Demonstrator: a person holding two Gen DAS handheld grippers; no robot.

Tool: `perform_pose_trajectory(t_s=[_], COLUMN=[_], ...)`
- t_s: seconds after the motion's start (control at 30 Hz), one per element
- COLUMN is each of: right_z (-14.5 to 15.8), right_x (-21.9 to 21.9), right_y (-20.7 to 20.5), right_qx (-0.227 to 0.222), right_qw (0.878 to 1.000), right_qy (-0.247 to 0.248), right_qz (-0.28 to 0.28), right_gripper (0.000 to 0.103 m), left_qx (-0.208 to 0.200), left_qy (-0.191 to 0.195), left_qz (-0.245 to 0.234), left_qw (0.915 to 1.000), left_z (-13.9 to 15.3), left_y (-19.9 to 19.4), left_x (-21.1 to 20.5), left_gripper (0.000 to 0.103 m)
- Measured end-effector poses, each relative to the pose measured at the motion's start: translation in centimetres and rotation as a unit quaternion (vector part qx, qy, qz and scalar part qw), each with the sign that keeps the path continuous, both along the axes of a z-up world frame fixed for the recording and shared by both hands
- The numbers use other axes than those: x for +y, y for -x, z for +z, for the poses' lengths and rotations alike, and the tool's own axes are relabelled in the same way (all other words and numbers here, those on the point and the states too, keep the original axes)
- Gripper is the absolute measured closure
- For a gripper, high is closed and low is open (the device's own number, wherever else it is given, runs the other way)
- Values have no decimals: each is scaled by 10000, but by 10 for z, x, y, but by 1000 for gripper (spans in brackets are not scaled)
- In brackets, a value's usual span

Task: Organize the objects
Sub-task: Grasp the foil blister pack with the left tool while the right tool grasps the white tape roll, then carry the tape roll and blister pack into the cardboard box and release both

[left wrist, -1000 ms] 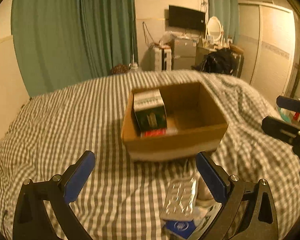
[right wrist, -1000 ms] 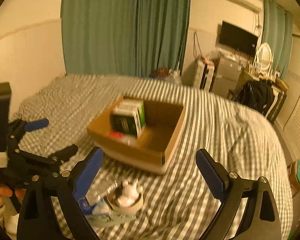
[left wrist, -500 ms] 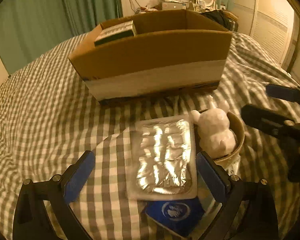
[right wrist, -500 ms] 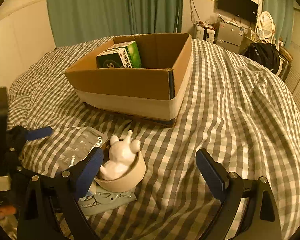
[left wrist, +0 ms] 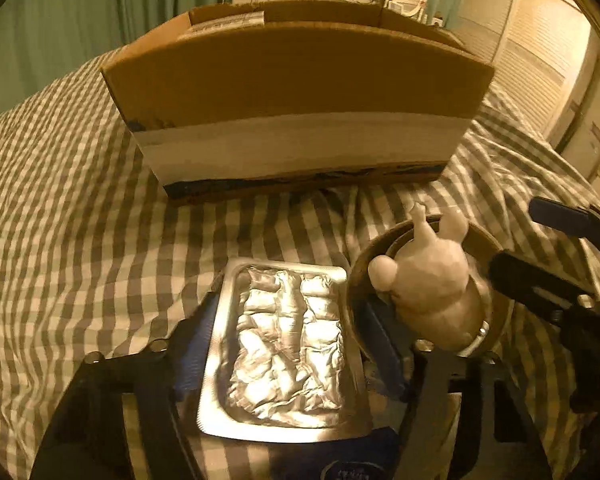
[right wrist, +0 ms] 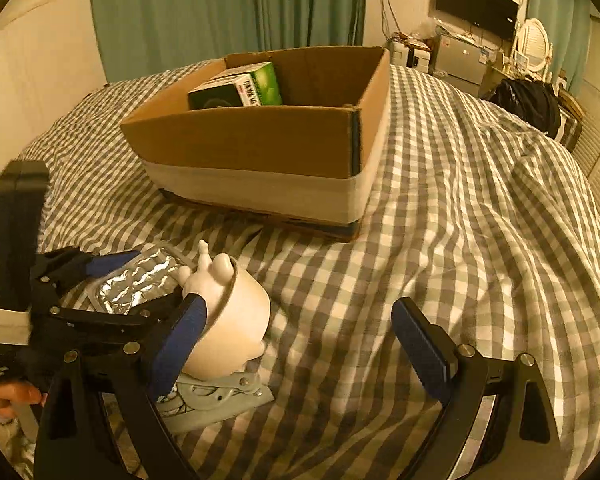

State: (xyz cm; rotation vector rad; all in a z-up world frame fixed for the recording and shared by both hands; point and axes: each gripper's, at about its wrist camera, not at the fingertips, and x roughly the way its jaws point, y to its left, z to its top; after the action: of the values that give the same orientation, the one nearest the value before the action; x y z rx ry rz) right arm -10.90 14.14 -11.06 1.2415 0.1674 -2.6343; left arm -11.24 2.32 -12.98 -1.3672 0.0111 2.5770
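On the checked bedspread point(left wrist: 80, 240), the left gripper point(left wrist: 288, 344) has its blue pads on either side of a silver blister pack point(left wrist: 286, 352); the pads sit close against the pack's long edges, though whether they actually pinch it cannot be told. Just right of the pack, touching its edge, a round bowl point(left wrist: 496, 320) holds a white rabbit-like figurine point(left wrist: 432, 292). Beyond them stands the cardboard box point(left wrist: 300, 92), seen here only from its outer wall. A blue packet point(left wrist: 352, 468) peeks out beneath the pack.

The right wrist view shows what that one hides: inside the box point(right wrist: 260, 148), toward its left rear corner, a green carton point(right wrist: 240, 88) stands. The left gripper point(right wrist: 140, 280) appears at the left here, around the pack point(right wrist: 140, 280), with a person's fingers point(right wrist: 8, 396) at the frame's edge. The right gripper point(right wrist: 300, 352) is spread wide and empty; its left finger lies against the bowl point(right wrist: 236, 328), its right finger well apart over bare bedspread point(right wrist: 460, 200). A grey flat item point(right wrist: 220, 396) lies under the bowl.
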Motion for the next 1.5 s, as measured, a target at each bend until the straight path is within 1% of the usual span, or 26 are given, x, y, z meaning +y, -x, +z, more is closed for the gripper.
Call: perform_pose_trajectory(t_s=[0.07,0.13,0.23,0.33,0.43,0.5,0.57,0.6,0.63,0.67,0.7,0.77,0.8,0.83,0.87,0.93,1.0,1.1,1.13,1.17,1.2,1.23,1.3,1.4,1.5], right_z=[3,5,2,-2,-2,-2,-3,-4,-5,-7,-9,-12,-13,-12,-11,-7,-3,2,2,2,3,4,7,15,22], right_x=[-6,-13,-24,-33,-38,-42,-47,-49,-49,-50,-49,-49,-50,-50,-50,-53,-53,-48,-47,-46,-44,-41,-30,-16,-6], right_y=[-2,-6,-7,-8,-9,-8,-5,-2,0,4,8,13,14,13,11,7,3,0,-1,-1,-2,-2,-2,-5,-10], right_qx=[74,137,80,2,25,25,33,63,51,2,-55,-130,-147,-97,-48,41,133,168,172,210,306,346,357,458,516], right_qw=[9999,9997,9995,9992,9992,9990,9991,9993,9994,9994,9994,9994,9992,9991,9990,9989,9988,9986,9989,9992,9994,9992,9983,9968,9958], right_qy=[16,21,-44,-123,-63,-7,-64,-85,-45,38,132,206,239,296,322,290,299,416,394,311,167,163,353,437,518], right_qz=[98,200,310,370,396,439,417,366,350,341,319,265,269,281,313,379,374,276,206,114,-33,-121,-289,-487,-558], right_gripper=[9,9,9,9,9,9,9,9,15,28,36,63,67,72,78,84,85,88,91,96,97,99,99,99,99], left_qx=[95,192,202,226,248,242,204,184,156,136,106,52,39,18,7,14,-25,-68,-71,-69,-89,-111,2,22,-9], left_qy=[-2,-94,-110,-123,-184,-219,-257,-308,-361,-373,-395,-450,-493,-548,-552,-580,-639,-889,-986,-1051,-1058,-1008,-860,-618,-563], left_qz=[32,52,86,129,150,147,106,85,74,78,70,-10,-80,-174,-216,-290,-327,-378,-386,-383,-391,-407,-440,-458,-332], left_qw=[9999,9998,9997,9996,9994,9994,9994,9993,9992,9992,9991,9990,9987,9983,9982,9979,9974,9953,9944,9937,9936,9940,9953,9970,9979], left_z=[8,18,28,32,37,32,27,25,24,23,21,19,17,16,14,13,13,15,17,19,21,22,26,27,24], left_y=[-7,-13,-19,-23,-25,-27,-28,-26,-26,-27,-26,-28,-30,-32,-33,-36,-37,-39,-40,-42,-41,-43,-49,-53,-50], left_x=[-4,-9,-17,-27,-31,-37,-40,-41,-43,-43,-44,-45,-45,-44,-42,-38,-36,-36,-35,-34,-34,-32,-27,-22,-23], left_gripper=[48,63,73,77,79,79,79,79,79,78,74,62,53,50,50,46,44,37,35,33,24,16,16,16,16])
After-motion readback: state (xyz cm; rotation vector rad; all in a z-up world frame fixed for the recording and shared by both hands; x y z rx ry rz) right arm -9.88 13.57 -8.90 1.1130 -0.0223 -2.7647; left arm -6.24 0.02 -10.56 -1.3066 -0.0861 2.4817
